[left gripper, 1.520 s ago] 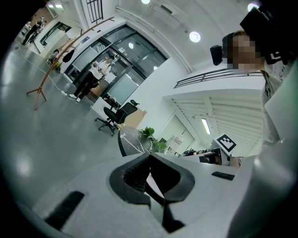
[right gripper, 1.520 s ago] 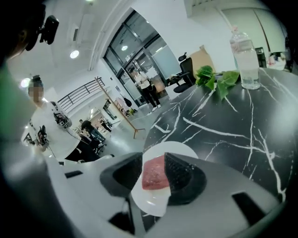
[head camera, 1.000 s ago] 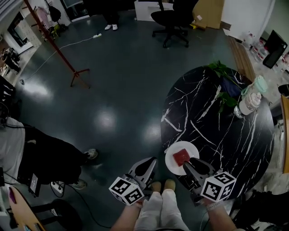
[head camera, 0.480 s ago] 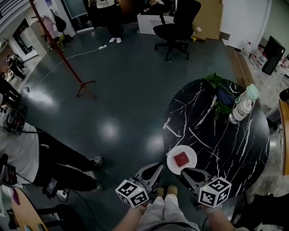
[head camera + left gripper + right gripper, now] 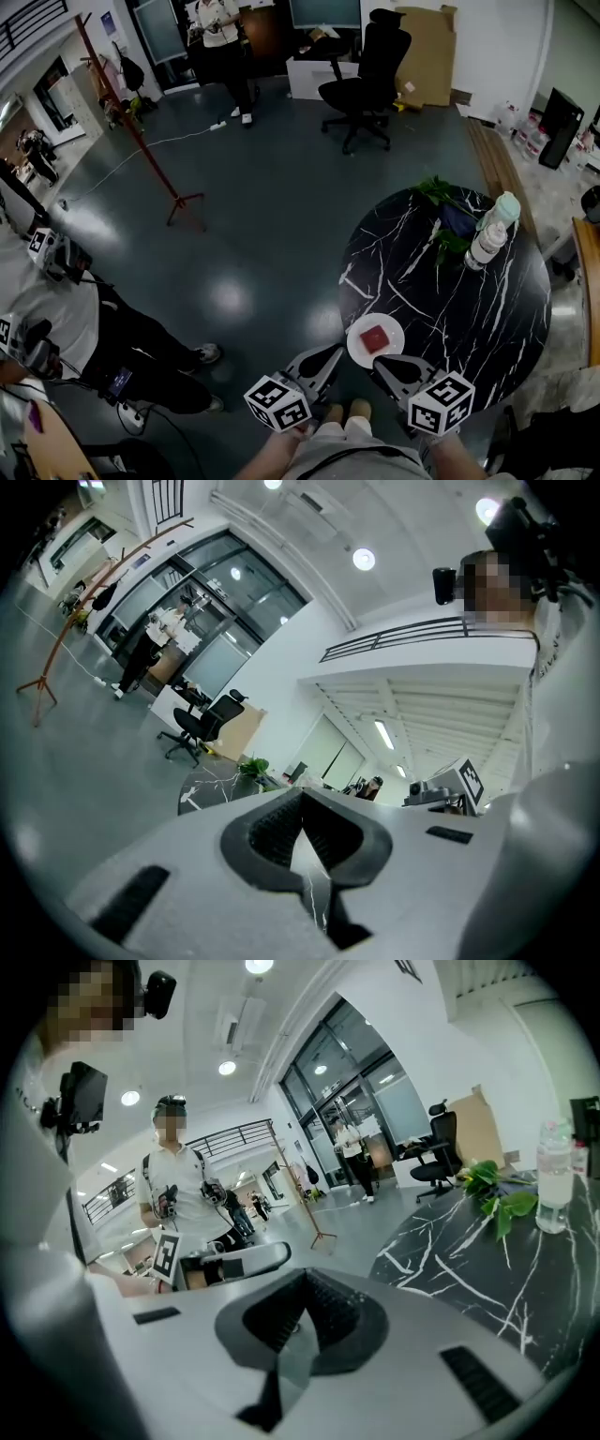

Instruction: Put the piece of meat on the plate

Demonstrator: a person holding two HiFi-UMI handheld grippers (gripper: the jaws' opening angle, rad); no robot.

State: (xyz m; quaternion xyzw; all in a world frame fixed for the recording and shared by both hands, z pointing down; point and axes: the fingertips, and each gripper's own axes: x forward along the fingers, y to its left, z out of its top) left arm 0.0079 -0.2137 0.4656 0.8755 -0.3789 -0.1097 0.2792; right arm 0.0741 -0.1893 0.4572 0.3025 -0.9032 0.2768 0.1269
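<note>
A red piece of meat [image 5: 376, 338] lies on a small white plate [image 5: 359, 349] at the near edge of the round black marble table [image 5: 469, 300]. In the head view my left gripper [image 5: 330, 354] hangs off the table, just left of the plate. My right gripper [image 5: 385, 365] is just in front of the plate, apart from it. Each gripper view shows its own jaws shut with nothing between them: left gripper [image 5: 302, 801], right gripper [image 5: 302, 1281]. Neither gripper view shows the plate or the meat.
A clear bottle [image 5: 489, 237] and a leafy plant [image 5: 444, 216] stand at the table's far side. A black office chair [image 5: 362, 66] and a red coat stand [image 5: 141, 150] are on the floor beyond. One person [image 5: 66, 328] stands at the left, another [image 5: 221, 42] far back.
The right gripper's jaws have drawn back off the plate towards me and closed. Both grippers and the head camera have risen, so the table looks smaller. The meat stays on the plate.
</note>
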